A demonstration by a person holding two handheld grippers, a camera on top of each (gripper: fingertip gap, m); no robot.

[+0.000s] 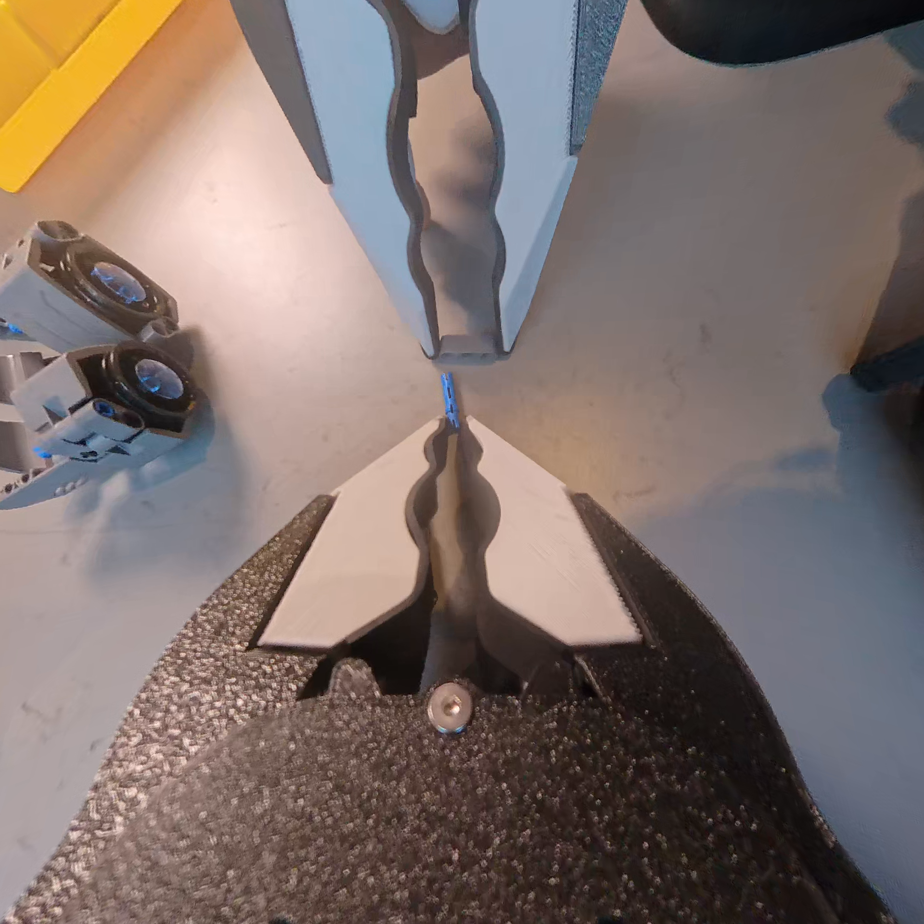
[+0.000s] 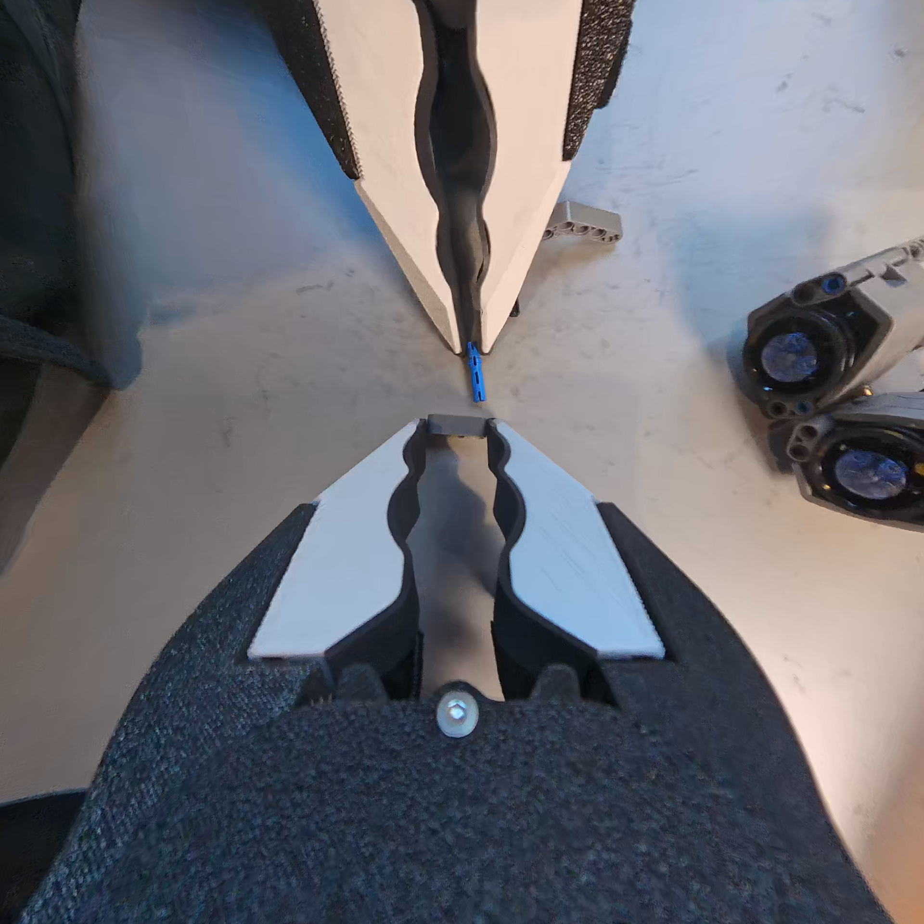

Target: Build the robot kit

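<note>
Left wrist view. The left claw (image 1: 454, 424) is closed on the near end of a small blue connector pin (image 1: 449, 394), its white fingers meeting at the tips. The pin projects forward from the tips, raised above the pale desk (image 1: 700, 280). Directly opposite, pointing back at the camera, the right claw (image 1: 469, 354) grips a short grey beam piece (image 1: 469, 356) crosswise between its tips, the fingers held apart only by that piece. The pin's free end lies just short of the beam; no contact is evident. On the desk at the left stands a grey and black assembly with two round lenses (image 1: 100, 360), apparently toy construction parts, though blur limits certainty. A yellow bin (image 1: 55, 90) occupies the upper left corner. A dark shape (image 1: 890, 375) sits at the right edge; its nature cannot be told.

Right wrist view. The right claw (image 2: 457, 425) shows the grey beam piece (image 2: 457, 424) clamped across its tips. The left claw (image 2: 471, 350) opposite is pinched tight on the blue pin (image 2: 475, 372), which points toward the beam with a narrow gap between them. Behind the left claw a grey perforated beam (image 2: 585, 225) lies flat on the desk (image 2: 225, 375). The two-lens assembly (image 2: 830, 400) rests at the right. Dark fabric (image 2: 35, 200) fills the left edge.
</note>
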